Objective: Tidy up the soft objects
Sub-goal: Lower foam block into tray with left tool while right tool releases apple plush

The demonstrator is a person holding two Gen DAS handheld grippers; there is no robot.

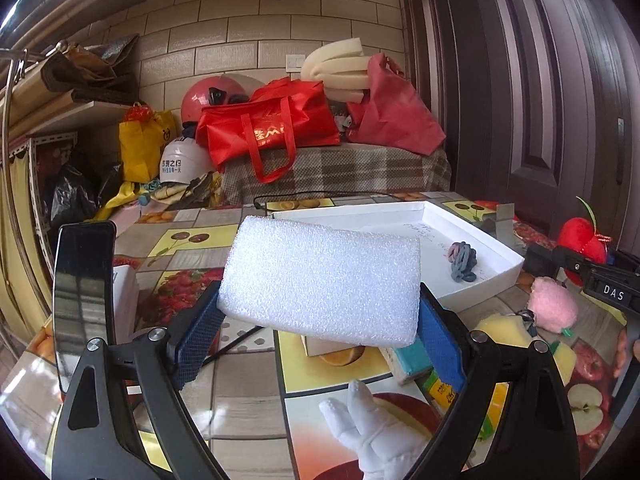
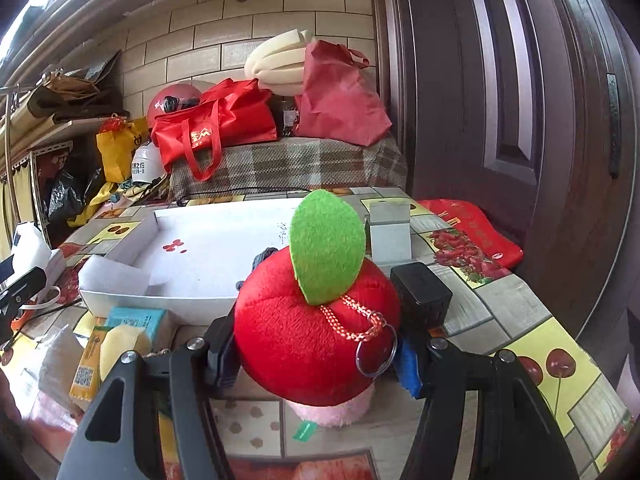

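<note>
Two soft things are in our grip at once. Our left gripper (image 1: 320, 332) is closed across the ends of the white foam block (image 1: 322, 282), which it holds tilted above the table, with the near edge of the white tray (image 1: 486, 280) just beyond it. Our right gripper (image 2: 316, 354) has its blue pads pressed into the sides of the red plush apple (image 2: 308, 340), whose green felt leaf (image 2: 327, 246) stands up in front of the lens; a pink plush (image 2: 332, 410) shows just beneath the apple, though we cannot tell whether they touch.

We judge this to be the carry step: both pieces picked, neither yet set down. The tray already holds a small bundle of grey bands (image 1: 462, 261) near its right corner, and most of its floor is bare, so it looks the likely home.

Next we need to clear the tray's low wall with each load before lowering. The foam is wide, so it wants the bare left stretch of the tray. On the right, a black box (image 2: 420, 294) sits close beside the apple and a grey box (image 2: 390, 236) stands at the tray's far corner; we should lift over them rather than swing sideways.
</note>
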